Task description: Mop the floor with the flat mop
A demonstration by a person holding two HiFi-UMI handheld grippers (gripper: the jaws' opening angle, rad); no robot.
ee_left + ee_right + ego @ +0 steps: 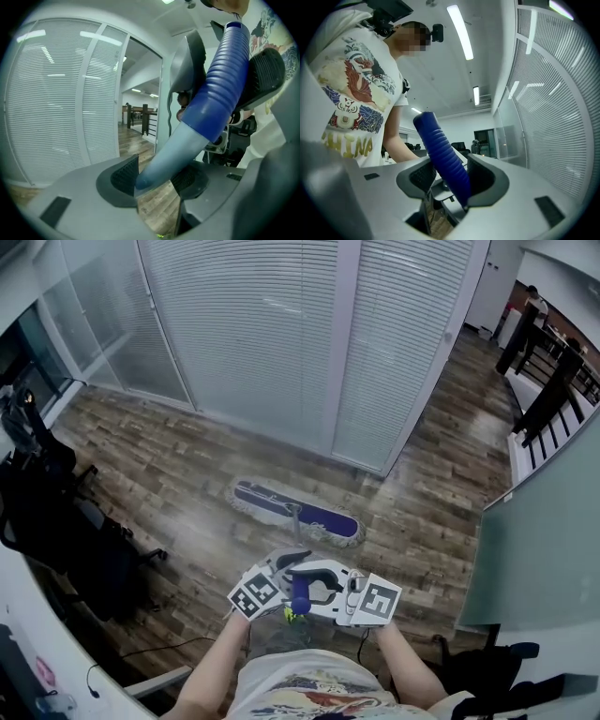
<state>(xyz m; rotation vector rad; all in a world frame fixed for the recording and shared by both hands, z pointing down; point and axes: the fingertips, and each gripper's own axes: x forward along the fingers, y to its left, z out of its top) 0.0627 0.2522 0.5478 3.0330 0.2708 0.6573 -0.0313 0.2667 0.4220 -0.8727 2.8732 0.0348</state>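
**Head view.** We see the flat mop (298, 510) ahead of the person. Its long blue mop head (323, 518), edged with a pale fringe, lies flat on the wood-plank floor (169, 474). It is set obliquely just in front of a partition of white slatted blinds (253, 334). A grey shaft (296, 526) rises from the middle of the head toward the person's chest, where both tools meet around it. The two marker cubes (253, 595) flank the handle, one on each side. A black chair (70, 531) stands well apart at the left, and a dark railing (553, 390) shows at the far right. The printed T-shirt (300, 692) fills the lower edge.

**Left gripper view.** We find the left gripper (157, 180) closed on the shaft, just below the ribbed blue grip (220, 89). The jaws stand fairly wide because the tube fills the gap between them. One ridged pad (125, 176) meets the tube on its left, and the other sits behind it on the right. The plank floor shows through the gap beneath.

**Right gripper view.** We find the right gripper (452, 180) closed on the ribbed blue grip itself. The grip passes slantwise between the two dark pads and lies hard against the right-hand one. The top end of the grip stands free above the jaws. The blinds run along the right of this view.
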